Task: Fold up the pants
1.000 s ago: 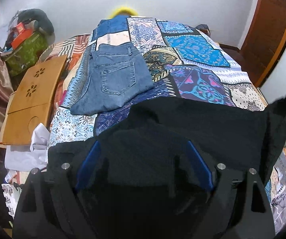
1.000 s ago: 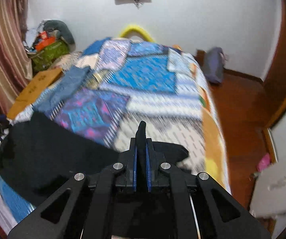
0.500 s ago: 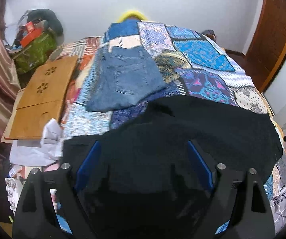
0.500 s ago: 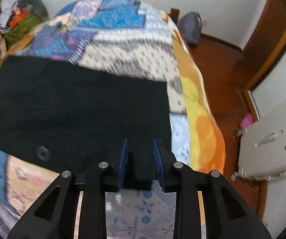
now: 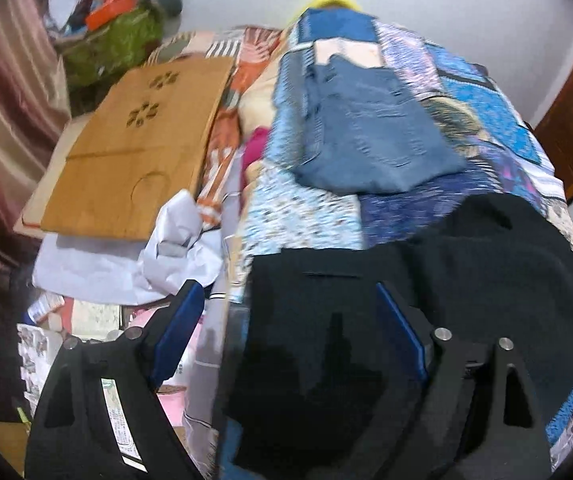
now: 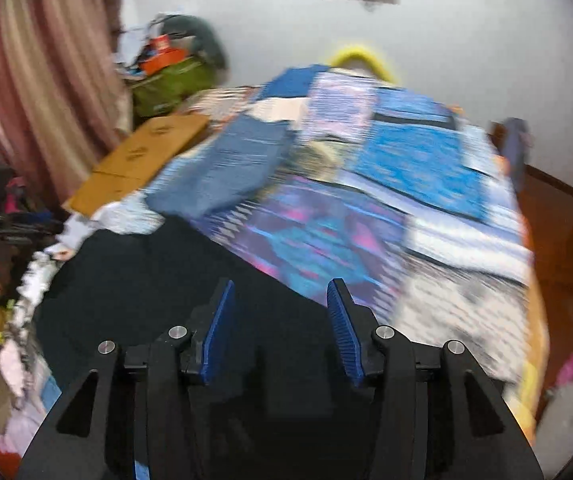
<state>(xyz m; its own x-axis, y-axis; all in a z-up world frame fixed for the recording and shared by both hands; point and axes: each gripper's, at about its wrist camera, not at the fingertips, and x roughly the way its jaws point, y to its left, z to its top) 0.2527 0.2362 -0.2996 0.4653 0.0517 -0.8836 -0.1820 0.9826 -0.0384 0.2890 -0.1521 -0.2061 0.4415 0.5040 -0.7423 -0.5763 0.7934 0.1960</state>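
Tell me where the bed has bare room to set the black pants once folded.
Bare quilt lies right of the folded jeans and beyond the black pants, out to the bed's right edge. Crowded: the left side, with the wooden board and white cloth beside the bed.

You've got plain black pants (image 5: 466,280) on a patchwork bedspread (image 5: 482,104) of bright blue, purple and pink blocks with white zigzag bands. Faded blue jeans (image 5: 370,136) lie beyond them. Your left gripper (image 5: 286,320) and right gripper (image 6: 278,312) are black with blue pads. The board (image 5: 134,148) is tan wood with flower cut-outs; the curtain (image 6: 34,92) has dusty pink stripes.
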